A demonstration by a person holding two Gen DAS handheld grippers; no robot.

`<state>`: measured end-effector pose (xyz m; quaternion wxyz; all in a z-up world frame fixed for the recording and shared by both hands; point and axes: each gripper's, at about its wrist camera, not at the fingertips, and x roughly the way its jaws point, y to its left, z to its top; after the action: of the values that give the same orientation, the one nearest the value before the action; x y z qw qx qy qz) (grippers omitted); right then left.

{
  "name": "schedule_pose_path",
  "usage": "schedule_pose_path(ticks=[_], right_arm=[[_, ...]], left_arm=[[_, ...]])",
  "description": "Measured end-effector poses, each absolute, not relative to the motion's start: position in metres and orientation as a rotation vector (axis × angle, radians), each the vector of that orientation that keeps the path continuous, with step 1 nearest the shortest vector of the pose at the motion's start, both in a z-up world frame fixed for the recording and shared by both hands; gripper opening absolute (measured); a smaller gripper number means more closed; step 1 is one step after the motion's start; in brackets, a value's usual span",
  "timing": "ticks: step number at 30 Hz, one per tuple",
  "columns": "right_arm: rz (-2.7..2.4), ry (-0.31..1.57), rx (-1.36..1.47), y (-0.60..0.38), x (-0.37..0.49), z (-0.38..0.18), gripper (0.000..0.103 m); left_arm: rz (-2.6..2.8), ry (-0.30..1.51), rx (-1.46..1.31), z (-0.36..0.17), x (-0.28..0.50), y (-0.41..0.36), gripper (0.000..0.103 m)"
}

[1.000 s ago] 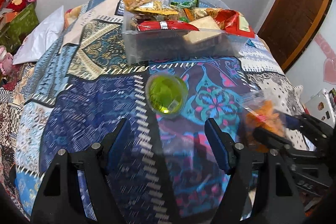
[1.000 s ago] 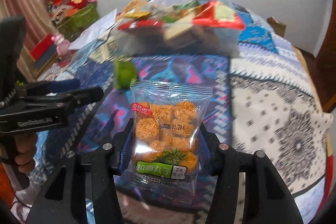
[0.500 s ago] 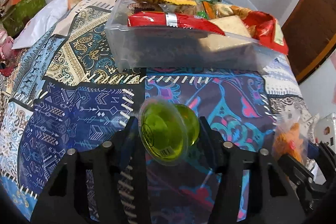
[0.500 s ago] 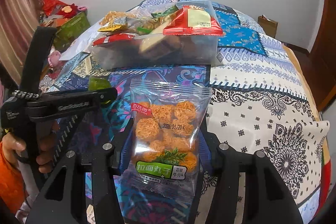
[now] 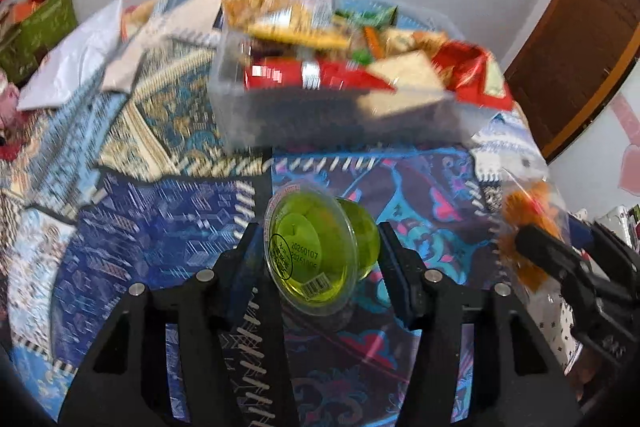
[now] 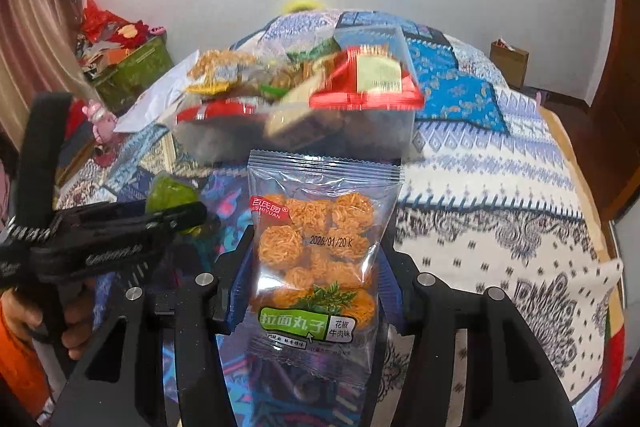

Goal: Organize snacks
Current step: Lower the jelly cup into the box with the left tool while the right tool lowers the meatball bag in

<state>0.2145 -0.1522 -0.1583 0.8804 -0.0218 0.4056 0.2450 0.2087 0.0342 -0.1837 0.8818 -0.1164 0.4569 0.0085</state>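
Covering the bed, a patchwork quilt (image 5: 168,227) is filling the room between white walls and a wooden door (image 5: 580,39). Since a second ago, the left gripper (image 5: 320,247) is off open and now clamping the green jelly cup (image 5: 316,247), lifted. The right gripper (image 6: 312,267) is still clamping the noodle-ball packet (image 6: 320,239). The overfull clear bin (image 5: 320,119) is sitting just beyond; bare quilt is lying rightward.

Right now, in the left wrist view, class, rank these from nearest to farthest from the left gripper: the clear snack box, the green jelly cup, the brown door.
1. Green jelly cup: between the fingers of the left gripper.
2. Clear snack box: farther up the bed, straight ahead.
3. Brown door: beyond the bed, at the far right.
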Motion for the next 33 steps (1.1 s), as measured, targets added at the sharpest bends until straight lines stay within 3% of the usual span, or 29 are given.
schedule_pose_path(ticks=[17, 33], right_arm=[[0.520, 0.709, -0.016, -0.126, 0.271, -0.108, 0.050], [0.492, 0.736, 0.002, -0.095, 0.334, -0.120, 0.050]], left_arm=[[-0.010, 0.756, -0.231, -0.098, 0.251, 0.044, 0.056], [0.033, 0.764, -0.207, -0.110, 0.327, 0.056, 0.056]])
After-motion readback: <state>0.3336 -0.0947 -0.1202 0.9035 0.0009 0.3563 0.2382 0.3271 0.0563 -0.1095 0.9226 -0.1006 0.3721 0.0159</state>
